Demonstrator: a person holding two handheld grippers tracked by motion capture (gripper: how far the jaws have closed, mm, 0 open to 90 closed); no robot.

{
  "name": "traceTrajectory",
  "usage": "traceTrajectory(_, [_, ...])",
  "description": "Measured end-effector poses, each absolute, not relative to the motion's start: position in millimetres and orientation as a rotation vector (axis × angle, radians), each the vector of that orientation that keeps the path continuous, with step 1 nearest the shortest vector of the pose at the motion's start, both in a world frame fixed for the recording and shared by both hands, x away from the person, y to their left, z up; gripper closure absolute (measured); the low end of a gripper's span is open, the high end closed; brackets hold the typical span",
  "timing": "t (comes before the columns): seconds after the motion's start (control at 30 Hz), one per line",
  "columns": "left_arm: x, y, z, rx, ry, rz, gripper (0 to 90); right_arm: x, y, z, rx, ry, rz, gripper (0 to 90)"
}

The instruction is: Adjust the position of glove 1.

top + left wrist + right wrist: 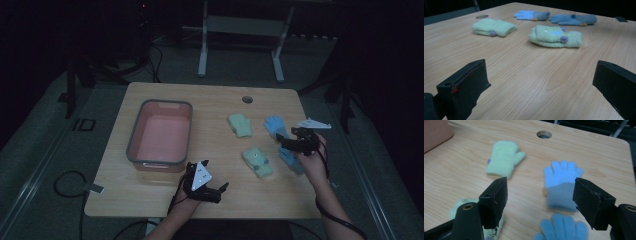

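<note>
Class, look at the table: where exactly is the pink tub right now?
In the high view the pink tub sits on the left half of the table, left of the green mittens, just beyond the left claw.

Our right gripper point(295, 138) hovered over two blue gloves point(274, 125), jaws apart; our left gripper point(212, 190) rested near the pink bin point(159, 134), green mittens point(240, 125) between.

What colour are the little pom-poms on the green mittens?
Purple. The left gripper view shows them best: one on the far green mitten, one on the near green mitten.
</note>
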State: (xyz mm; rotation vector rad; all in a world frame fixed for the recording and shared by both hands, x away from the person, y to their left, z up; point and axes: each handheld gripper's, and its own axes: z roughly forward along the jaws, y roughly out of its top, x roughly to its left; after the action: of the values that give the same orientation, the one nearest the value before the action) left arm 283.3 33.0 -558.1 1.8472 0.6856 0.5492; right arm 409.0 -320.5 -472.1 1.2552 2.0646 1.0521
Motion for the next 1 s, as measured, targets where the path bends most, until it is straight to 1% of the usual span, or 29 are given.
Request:
traceTrajectory(0.07, [283.3, 33.1, -558.0, 1.848, 0.685, 0.548, 0.0, 411.2, -315.9, -471.6, 1.246, 2.080, 1.064, 30.4])
traceTrajectory(0.13, [283.4, 33.2, -558.1, 1.846, 0.686, 0.547, 0.0, 413.1, -311.8, -471.1, 1.240, 2.085, 1.077, 35.8])
traceTrajectory(0.4, [282.3, 33.7, -558.2, 1.836, 0.682, 0.553, 0.0, 421.9, -293.9, -468.1, 1.198, 2.129, 1.091, 38.8])
traceTrajectory(0.5, [282.0, 34.0, -558.2, 1.837, 0.681, 0.551, 0.0, 425.5, -284.3, -468.8, 1.173, 2.158, 1.074, 41.4])
traceTrajectory(0.53, [281.7, 34.3, -558.2, 1.836, 0.679, 0.553, 0.0, 426.3, -280.9, -469.1, 1.164, 2.161, 1.069, 43.9])
traceTrajectory(0.6, [281.5, 34.4, -558.2, 1.833, 0.678, 0.550, 0.0, 428.6, -274.1, -470.1, 1.145, 2.183, 1.069, 44.2])
traceTrajectory(0.73, [281.0, 34.5, -558.3, 1.827, 0.680, 0.555, 0.0, 434.8, -261.3, -470.3, 1.104, 2.215, 1.091, 52.5])
traceTrajectory(0.83, [280.7, 34.0, -558.3, 1.829, 0.676, 0.559, 0.0, 441.9, -251.0, -469.7, 1.087, 2.259, 1.114, 55.7])
traceTrajectory(1.0, [281.1, 34.2, -558.2, 1.832, 0.676, 0.554, 0.0, 454.7, -234.9, -468.7, 1.049, 2.283, 1.110, 55.7])
